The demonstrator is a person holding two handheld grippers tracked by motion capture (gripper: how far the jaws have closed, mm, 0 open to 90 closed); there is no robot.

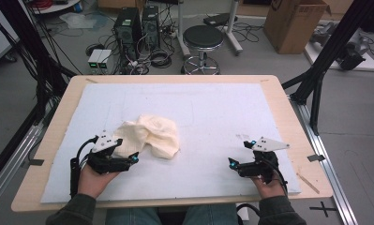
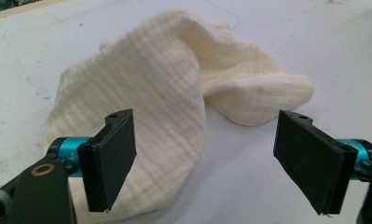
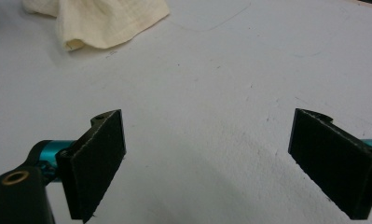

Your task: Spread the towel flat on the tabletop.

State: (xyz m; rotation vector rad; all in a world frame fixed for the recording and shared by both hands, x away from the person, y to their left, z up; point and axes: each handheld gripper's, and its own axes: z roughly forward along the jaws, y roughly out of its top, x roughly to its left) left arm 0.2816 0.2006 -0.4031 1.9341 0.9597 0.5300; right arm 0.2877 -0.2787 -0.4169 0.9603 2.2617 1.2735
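Both grippers' fingers stand apart; left gripper [image 1: 113, 157] may pinch only one layer, bunching the cloth [image 1: 152, 133].

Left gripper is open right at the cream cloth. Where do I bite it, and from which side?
Take the cloth at its near edge, the flap lying flat between the left gripper's open jaws. Come in low from the person's side and pinch that thin layer; the raised, crumpled fold behind it looks too bulky. The right gripper stands apart, open.

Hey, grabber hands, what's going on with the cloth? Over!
Left gripper open, right at the crumpled cream cloth. Right gripper open, over bare white mat. Nothing in the way.
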